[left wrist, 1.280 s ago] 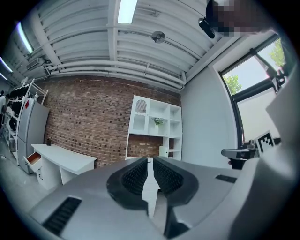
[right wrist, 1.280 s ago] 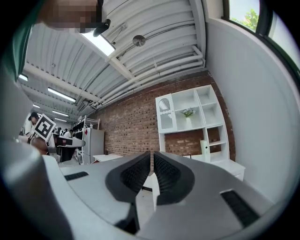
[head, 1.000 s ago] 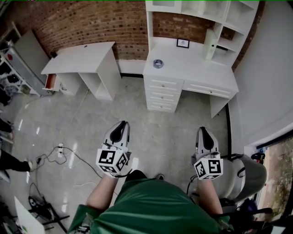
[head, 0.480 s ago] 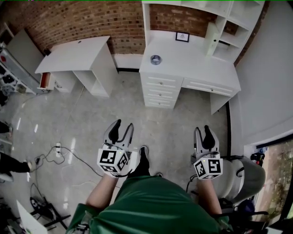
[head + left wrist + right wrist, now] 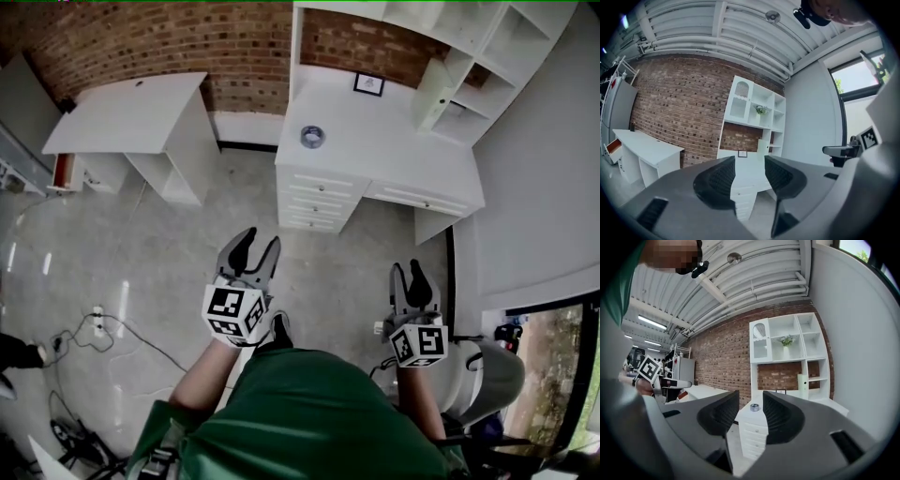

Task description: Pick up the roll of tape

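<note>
The roll of tape (image 5: 312, 137) is a small grey ring lying flat on the left part of a white drawer desk (image 5: 394, 155) by the brick wall. In the right gripper view the roll of tape (image 5: 754, 407) shows far off, in the gap between the jaws. My left gripper (image 5: 260, 241) is open and empty over the floor, well short of the desk. My right gripper (image 5: 406, 270) is also open and empty, further right. The left gripper view shows the open left gripper (image 5: 750, 165) facing the desk; the tape is not visible there.
A second white desk (image 5: 131, 117) stands to the left against the brick wall. White shelves (image 5: 469, 56) rise over the drawer desk, with a small framed picture (image 5: 368, 84) at the back. Cables (image 5: 94, 323) lie on the floor at left. A grey stool (image 5: 497, 370) is at right.
Both grippers have gone from shut to open. They and the person have moved forward across the floor toward the drawer desk, which now sits nearer.
</note>
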{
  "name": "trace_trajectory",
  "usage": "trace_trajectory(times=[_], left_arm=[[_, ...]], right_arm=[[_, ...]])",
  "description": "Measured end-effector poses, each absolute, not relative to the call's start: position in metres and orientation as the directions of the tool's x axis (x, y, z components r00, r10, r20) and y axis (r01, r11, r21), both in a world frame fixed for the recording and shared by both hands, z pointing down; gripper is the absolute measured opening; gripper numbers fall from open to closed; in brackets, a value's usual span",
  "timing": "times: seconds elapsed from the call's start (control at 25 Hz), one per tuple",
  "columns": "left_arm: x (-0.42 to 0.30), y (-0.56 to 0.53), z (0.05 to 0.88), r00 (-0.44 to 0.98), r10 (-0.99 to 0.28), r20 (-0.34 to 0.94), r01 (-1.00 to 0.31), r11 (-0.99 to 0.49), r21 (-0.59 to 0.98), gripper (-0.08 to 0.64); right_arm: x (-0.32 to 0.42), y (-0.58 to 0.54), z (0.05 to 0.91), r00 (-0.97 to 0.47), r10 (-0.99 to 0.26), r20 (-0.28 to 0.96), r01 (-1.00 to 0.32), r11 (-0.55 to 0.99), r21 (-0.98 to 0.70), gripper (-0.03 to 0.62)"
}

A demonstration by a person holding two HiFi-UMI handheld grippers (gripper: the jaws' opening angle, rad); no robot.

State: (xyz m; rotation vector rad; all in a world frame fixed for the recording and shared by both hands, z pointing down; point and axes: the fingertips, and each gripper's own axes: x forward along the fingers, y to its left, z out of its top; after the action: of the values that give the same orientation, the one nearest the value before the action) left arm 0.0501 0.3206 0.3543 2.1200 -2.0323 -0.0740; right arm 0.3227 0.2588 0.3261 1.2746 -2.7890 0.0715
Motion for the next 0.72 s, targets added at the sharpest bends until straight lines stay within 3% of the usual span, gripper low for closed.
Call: trace_trajectory(times=[0.36,0.72], left_arm=[[-0.049,0.297,0.386,-0.026,-0.990,0.137,-0.960,0.063,0.272,0.204],[-0.092,0.275,0.388,-0.074,-0.987,0.144,-0.958,0.110,0.266,0.204]], right_arm=[[0.239,0.214,0.356,-0.665,-0.724,0.182,-0.732,0.680,0.034,0.172],[0.187,0.176,0.366,-0.711,-0.673,0.203,-0.686,0.728,0.010,0.167]])
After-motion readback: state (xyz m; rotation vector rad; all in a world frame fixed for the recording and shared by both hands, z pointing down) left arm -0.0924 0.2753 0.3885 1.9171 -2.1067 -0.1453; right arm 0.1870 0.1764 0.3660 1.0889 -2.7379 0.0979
